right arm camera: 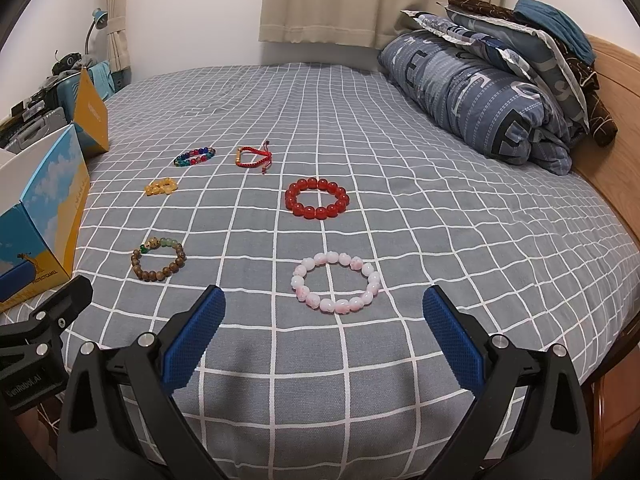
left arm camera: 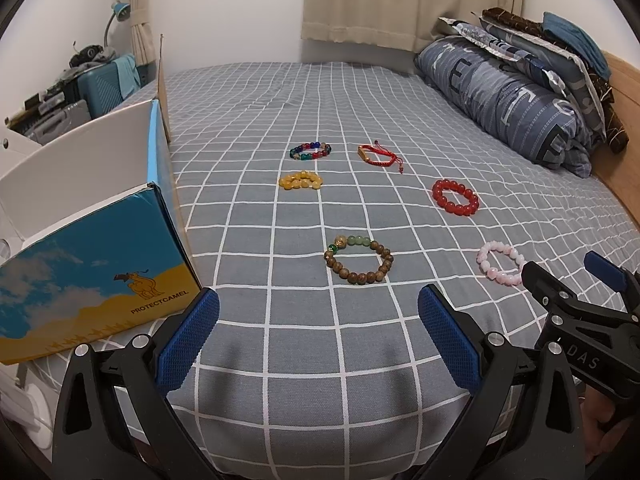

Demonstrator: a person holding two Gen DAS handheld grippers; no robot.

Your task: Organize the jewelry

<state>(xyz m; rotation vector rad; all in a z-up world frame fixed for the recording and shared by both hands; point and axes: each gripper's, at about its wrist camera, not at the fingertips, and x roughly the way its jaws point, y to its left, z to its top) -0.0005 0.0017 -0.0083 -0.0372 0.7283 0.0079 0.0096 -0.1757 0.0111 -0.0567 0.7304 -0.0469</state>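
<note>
Several bracelets lie on the grey checked bed sheet (left arm camera: 304, 340). A brown wooden bead bracelet (left arm camera: 358, 259) (right arm camera: 158, 260) lies ahead of my open, empty left gripper (left arm camera: 319, 300). A pink bead bracelet (right arm camera: 335, 282) (left arm camera: 502, 263) lies just ahead of my open, empty right gripper (right arm camera: 324, 298). Farther off lie a red bead bracelet (right arm camera: 317, 199) (left arm camera: 455, 197), a red cord bracelet (right arm camera: 253, 157) (left arm camera: 380, 154), a multicoloured bead bracelet (right arm camera: 195, 156) (left arm camera: 311, 151) and a yellow bead bracelet (right arm camera: 161, 187) (left arm camera: 300, 181). An open blue and yellow box (left arm camera: 100, 264) (right arm camera: 44, 216) stands at the left.
A rolled blue quilt and stacked pillows (right arm camera: 492, 92) lie at the far right by the wooden bed frame (right arm camera: 612, 148). The box lid (right arm camera: 93, 114) stands upright behind the box. Suitcases and clutter (left arm camera: 80, 88) sit beyond the bed's left edge. Curtains (right arm camera: 328, 0) hang at the back.
</note>
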